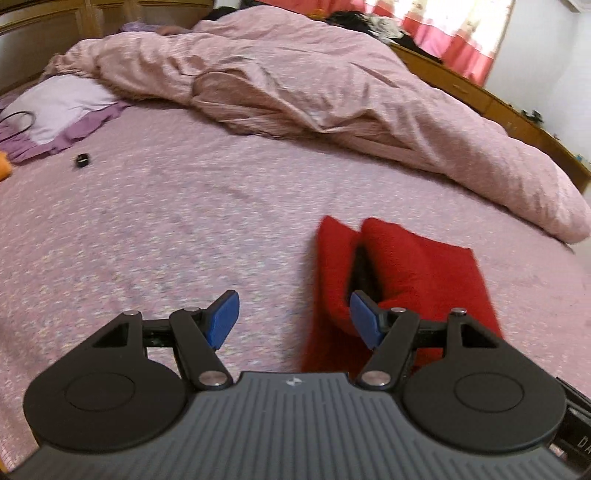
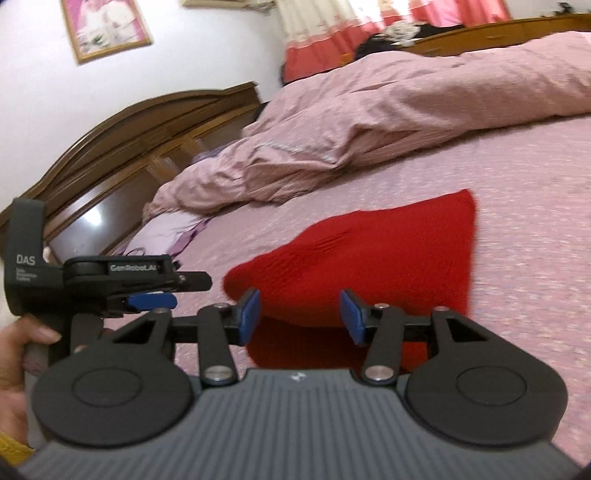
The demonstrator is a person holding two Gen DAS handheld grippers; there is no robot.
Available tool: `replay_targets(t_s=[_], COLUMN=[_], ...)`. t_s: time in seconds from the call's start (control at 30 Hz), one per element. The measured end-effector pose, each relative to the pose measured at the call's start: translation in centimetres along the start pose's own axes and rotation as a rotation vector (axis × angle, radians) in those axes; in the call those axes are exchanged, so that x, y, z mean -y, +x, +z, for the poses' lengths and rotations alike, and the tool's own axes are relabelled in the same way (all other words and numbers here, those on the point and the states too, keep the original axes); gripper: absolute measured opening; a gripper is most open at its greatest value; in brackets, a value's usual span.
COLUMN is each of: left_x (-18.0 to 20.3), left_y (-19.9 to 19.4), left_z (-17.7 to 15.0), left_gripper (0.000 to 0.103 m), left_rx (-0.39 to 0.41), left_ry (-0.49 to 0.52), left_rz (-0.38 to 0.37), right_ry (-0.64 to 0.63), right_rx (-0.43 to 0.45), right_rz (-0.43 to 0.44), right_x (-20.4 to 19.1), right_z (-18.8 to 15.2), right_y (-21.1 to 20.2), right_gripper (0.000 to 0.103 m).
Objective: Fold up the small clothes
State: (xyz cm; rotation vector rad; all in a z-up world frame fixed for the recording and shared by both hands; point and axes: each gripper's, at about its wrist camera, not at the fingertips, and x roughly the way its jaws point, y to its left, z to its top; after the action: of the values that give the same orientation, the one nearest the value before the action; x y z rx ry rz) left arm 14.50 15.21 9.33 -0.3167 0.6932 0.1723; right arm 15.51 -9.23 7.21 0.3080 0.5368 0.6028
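Observation:
A small red knitted garment (image 1: 406, 273) lies folded on the pink bedspread (image 1: 184, 221). In the left wrist view it sits right of centre, with a dark gap between two raised folds. My left gripper (image 1: 293, 319) is open and empty just above the bed; its right pad (image 1: 364, 317) is at the garment's near edge. In the right wrist view the garment (image 2: 369, 254) lies straight ahead, its upper layer lifted a little above the lower one. My right gripper (image 2: 299, 317) is open and empty, jaws on either side of that near edge. The left gripper also shows in the right wrist view (image 2: 147, 301).
A bunched pink duvet (image 1: 295, 85) lies across the far side of the bed. A lilac pillow (image 1: 55, 107) and a small black object (image 1: 82, 160) lie at the left. A wooden headboard (image 2: 129, 129) stands behind, with red-and-white curtains (image 2: 332, 29) beyond.

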Motion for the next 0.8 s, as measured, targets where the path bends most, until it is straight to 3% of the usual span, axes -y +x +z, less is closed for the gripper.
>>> replay_targets(t_s=[0.17,0.37,0.53,0.67,0.8], left_x=[2.7,5.6,7.7,8.0,8.5], left_y=[0.6,1.8,4.8,6.5,7.4], left_z=[0.7,1.5,1.5,0.9,0.5], left_gripper=[0.072,0.072,0.072,0.072,0.067], left_rx=[0.016,0.017,-0.011,-0.034,0.002], left_ry=[0.066,0.124,0.2,0.2,0.205], left_rz=[-0.01,-0.072,-0.05,-0.041,-0.087], right_ry=[0.065,0.148,0.178,0.176,0.16], right_rx=[0.041,0.049,0.045,0.051,0.057], right_rz=[-0.046,-0.09,-0.096,-0.116,-0.147], right_x=[1.9,4.0,5.3,6.0,6.7], right_z=[0.4,0.1,-0.6,-0.8,-0.8], right_y=[-1.7,-1.4,-1.3,-1.5,-1.4], right_gripper=[0.053,0.053,0.053,0.053,0.053])
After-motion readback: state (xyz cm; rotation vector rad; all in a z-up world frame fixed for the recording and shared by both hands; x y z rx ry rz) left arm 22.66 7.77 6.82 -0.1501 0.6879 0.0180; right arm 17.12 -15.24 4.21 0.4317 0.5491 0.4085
